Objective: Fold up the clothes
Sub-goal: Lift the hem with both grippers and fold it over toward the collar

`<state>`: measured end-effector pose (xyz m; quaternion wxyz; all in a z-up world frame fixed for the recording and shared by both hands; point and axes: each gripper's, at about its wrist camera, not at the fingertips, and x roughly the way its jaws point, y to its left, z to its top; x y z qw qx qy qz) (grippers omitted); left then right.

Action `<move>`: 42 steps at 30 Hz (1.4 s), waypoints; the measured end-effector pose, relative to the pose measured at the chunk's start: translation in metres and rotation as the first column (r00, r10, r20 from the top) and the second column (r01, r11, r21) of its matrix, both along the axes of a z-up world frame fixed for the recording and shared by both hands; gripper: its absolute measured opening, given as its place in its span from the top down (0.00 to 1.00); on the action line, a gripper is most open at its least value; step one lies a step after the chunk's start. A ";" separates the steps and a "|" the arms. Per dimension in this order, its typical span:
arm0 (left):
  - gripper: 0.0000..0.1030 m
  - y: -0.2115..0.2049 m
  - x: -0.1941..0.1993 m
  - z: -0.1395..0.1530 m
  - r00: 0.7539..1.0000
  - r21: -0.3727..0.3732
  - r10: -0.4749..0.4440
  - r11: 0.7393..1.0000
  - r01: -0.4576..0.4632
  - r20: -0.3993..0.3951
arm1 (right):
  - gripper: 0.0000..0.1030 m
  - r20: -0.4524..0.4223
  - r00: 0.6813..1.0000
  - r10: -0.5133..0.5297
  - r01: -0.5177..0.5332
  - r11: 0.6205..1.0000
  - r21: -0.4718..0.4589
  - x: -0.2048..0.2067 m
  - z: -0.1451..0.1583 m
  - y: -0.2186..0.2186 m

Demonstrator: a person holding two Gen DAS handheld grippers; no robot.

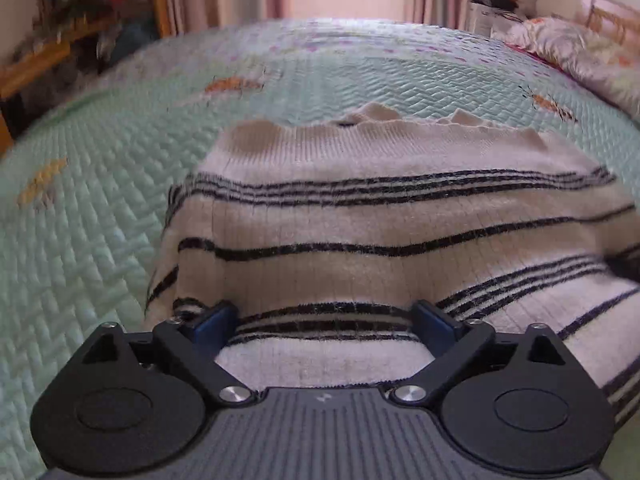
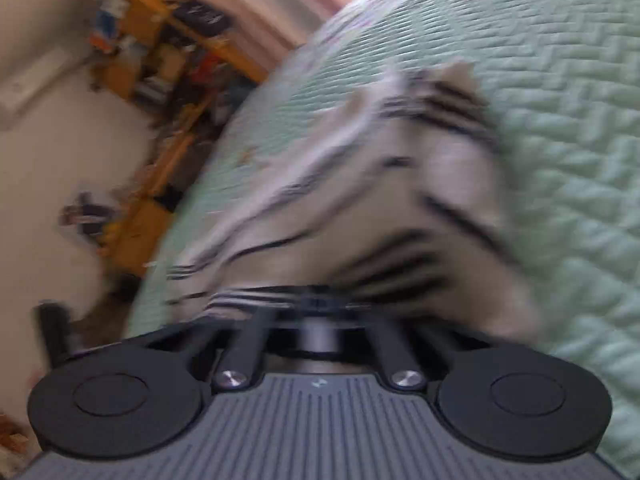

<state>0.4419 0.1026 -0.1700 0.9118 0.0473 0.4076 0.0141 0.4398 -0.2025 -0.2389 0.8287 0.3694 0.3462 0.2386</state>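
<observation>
One striped knit sweater (image 1: 384, 220) is lying on the green quilt (image 1: 80, 240), soft, light and floppy; a hem or folded edge is looking best to pinch. The left gripper (image 1: 326, 320) is gaping wide, empty, over it. The right gripper (image 2: 316, 300), blurred, is seemingly clamping its cloth.

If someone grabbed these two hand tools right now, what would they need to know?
Left gripper: fingers wide open, low over the striped sweater, gripping nothing.
Right gripper: fingers shut on the sweater's near edge, picture blurred.
The sweater lies partly folded on the green quilt.
Done: some folding, judging by the doubled layers. Left: probably the last fold and smoothing.
</observation>
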 end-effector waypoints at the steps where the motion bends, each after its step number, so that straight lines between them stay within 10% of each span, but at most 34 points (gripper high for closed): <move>1: 0.08 -0.001 0.000 0.005 1.000 -0.002 0.014 1.000 -0.014 -0.010 | 0.99 0.010 0.998 -0.060 0.060 0.998 -0.027 -0.007 0.010 -0.005; 4: 0.23 0.026 -0.012 0.030 0.997 -0.135 0.071 0.988 -0.072 -0.008 | 0.60 0.094 0.988 -0.125 0.133 0.988 -0.083 -0.033 0.036 -0.018; 7: 0.13 0.063 -0.046 0.054 0.979 -0.225 0.186 0.960 -0.165 0.077 | 0.28 0.095 0.982 -0.162 0.166 0.985 -0.037 -0.058 0.044 -0.041; 10: 0.01 0.100 -0.078 0.064 0.947 -0.270 0.294 0.929 -0.252 0.128 | 0.24 0.056 0.988 -0.147 0.148 0.989 -0.014 -0.071 0.038 -0.055; 15: 0.01 0.149 -0.078 0.038 0.927 -0.259 0.375 0.894 -0.365 -0.011 | 0.21 -0.005 0.994 -0.112 0.112 0.994 0.008 -0.069 0.013 -0.060; 18: 0.01 0.158 -0.064 0.015 0.947 -0.373 0.295 0.870 -0.322 -0.131 | 0.15 -0.018 0.998 -0.066 0.067 0.997 0.044 -0.055 0.010 -0.052; 27: 0.01 0.150 -0.019 0.002 0.979 -0.420 0.123 0.889 -0.182 -0.164 | 0.00 0.030 0.988 0.151 -0.150 0.988 -0.027 -0.015 0.017 -0.011; 31: 0.01 0.164 -0.008 -0.001 0.984 -0.553 0.084 0.818 -0.157 -0.154 | 0.00 0.063 0.980 0.189 -0.194 0.975 0.108 -0.011 0.014 -0.015; 38: 0.01 0.213 -0.022 -0.019 0.986 -0.802 0.080 0.574 -0.168 -0.149 | 0.03 0.121 0.973 0.198 -0.224 0.936 0.270 -0.020 0.004 -0.040; 40: 0.01 0.213 -0.022 -0.020 0.985 -0.816 0.065 0.553 -0.168 -0.158 | 0.04 0.120 0.972 0.200 -0.226 0.938 0.262 -0.021 0.006 -0.040; 42: 0.01 0.202 -0.016 -0.017 0.986 -0.793 0.045 0.589 -0.157 -0.162 | 0.04 0.117 0.970 0.211 -0.234 0.942 0.240 -0.021 0.009 -0.037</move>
